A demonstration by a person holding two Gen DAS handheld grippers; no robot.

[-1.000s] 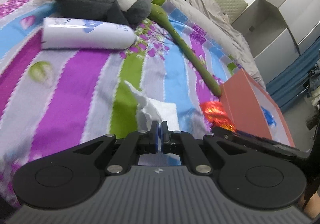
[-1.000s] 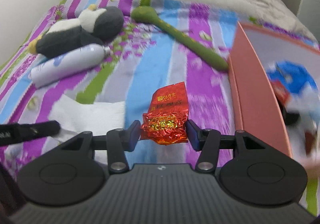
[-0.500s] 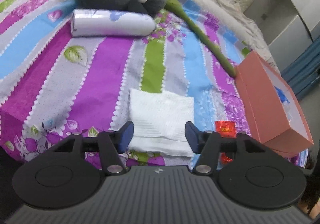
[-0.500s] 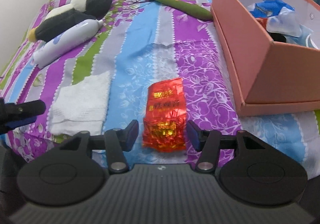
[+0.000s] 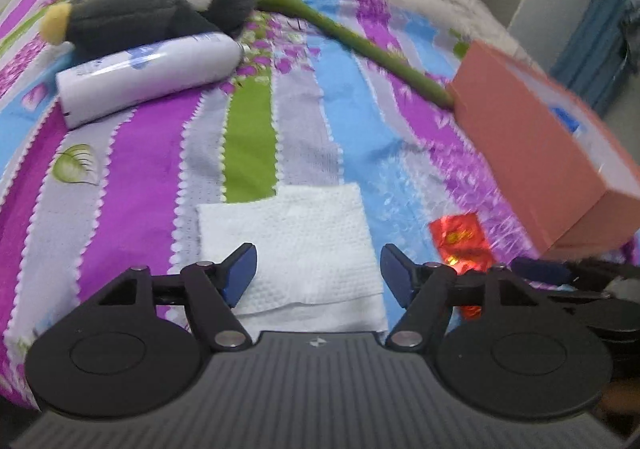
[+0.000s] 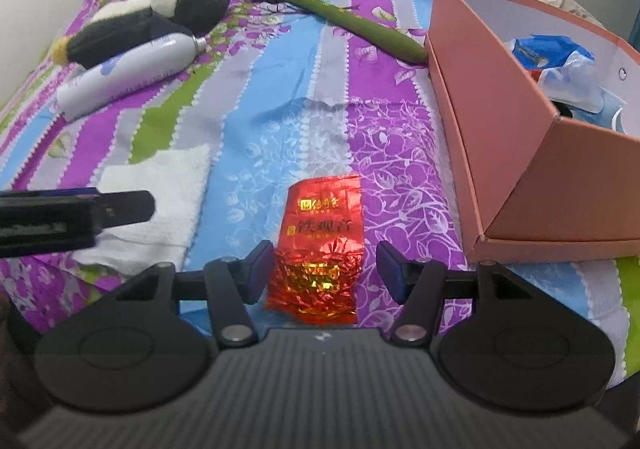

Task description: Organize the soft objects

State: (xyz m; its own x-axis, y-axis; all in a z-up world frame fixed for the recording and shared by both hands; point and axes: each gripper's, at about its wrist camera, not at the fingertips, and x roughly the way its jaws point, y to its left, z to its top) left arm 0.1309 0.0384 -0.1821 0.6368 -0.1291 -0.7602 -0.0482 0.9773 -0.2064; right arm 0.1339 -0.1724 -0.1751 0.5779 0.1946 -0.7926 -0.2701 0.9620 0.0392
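Grippers both stand spread over the striped bedspread (image 6: pixel 312 49) as I steer from afar. A second ago my left gripper (image 5: pixel 318 265) was pinched shut on the white tissue (image 5: pixel 296 237) and holding it off the bed; now its jaws are apart and the tissue lies flat and folded near the bed's front edge, between the left fingertips. My right gripper (image 6: pixel 324 267) has likewise drawn back, jaws parted, the red foil packet (image 6: pixel 320 245) lying on the cover between its fingertips, touched by neither as far as I can tell. I read this as both soft items set down in a neat row, so one placing step looks finished.

The pink box (image 6: pixel 508 137) sits to the right, open-topped, with blue and clear wrappers inside; the packet rests just beside its near corner. Farther back lie the penguin plush (image 5: pixel 152 13), the white tube (image 5: pixel 148 77) touching it, and the long green stem (image 6: pixel 336 17), whose end meets the box wall. These appear not yet sorted. Reaching them means passing over the tissue and packet, and the stem butts against the box, so lifting it could nudge that wall.
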